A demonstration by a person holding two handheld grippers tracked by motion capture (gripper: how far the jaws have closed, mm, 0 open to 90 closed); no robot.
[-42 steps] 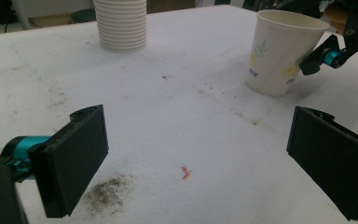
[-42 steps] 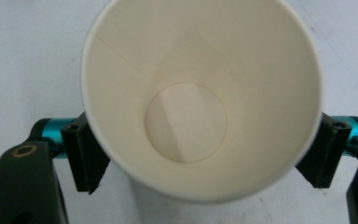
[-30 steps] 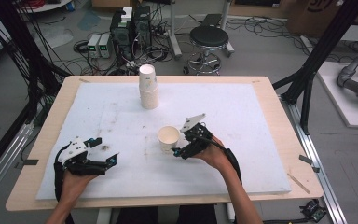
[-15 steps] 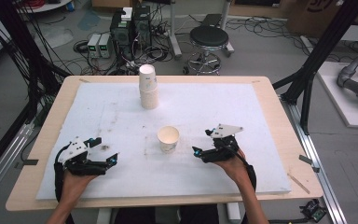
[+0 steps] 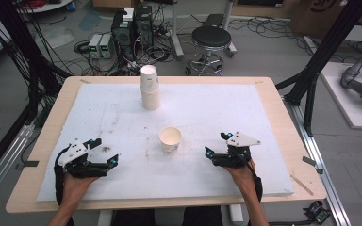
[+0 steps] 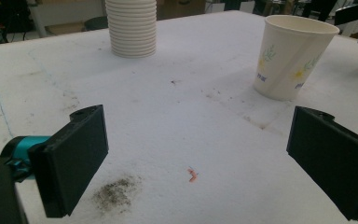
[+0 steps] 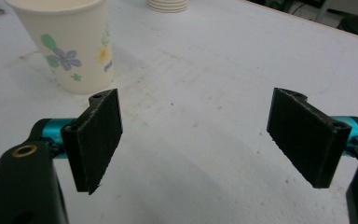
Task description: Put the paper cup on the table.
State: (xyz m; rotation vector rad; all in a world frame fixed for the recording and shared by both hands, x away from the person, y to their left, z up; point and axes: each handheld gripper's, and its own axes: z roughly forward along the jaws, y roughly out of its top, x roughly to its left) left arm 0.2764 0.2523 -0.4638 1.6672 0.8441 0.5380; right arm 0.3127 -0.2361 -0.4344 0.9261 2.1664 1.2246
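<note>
Now the right gripper (image 5: 215, 145) rests with jaws apart and empty, near the upright paper cup (image 5: 170, 140) mid-table; the left gripper (image 5: 105, 151) also gapes, holding nothing.

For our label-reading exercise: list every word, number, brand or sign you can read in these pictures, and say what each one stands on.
None can be read for sure.
Single cup: a small dark blue print low on its wall beside the flower pattern, too blurred to read.
Cardboard box on the floor behind the table: large dark marks, cut off and blurred, not readable.
Cup stack: no print seen.
</note>
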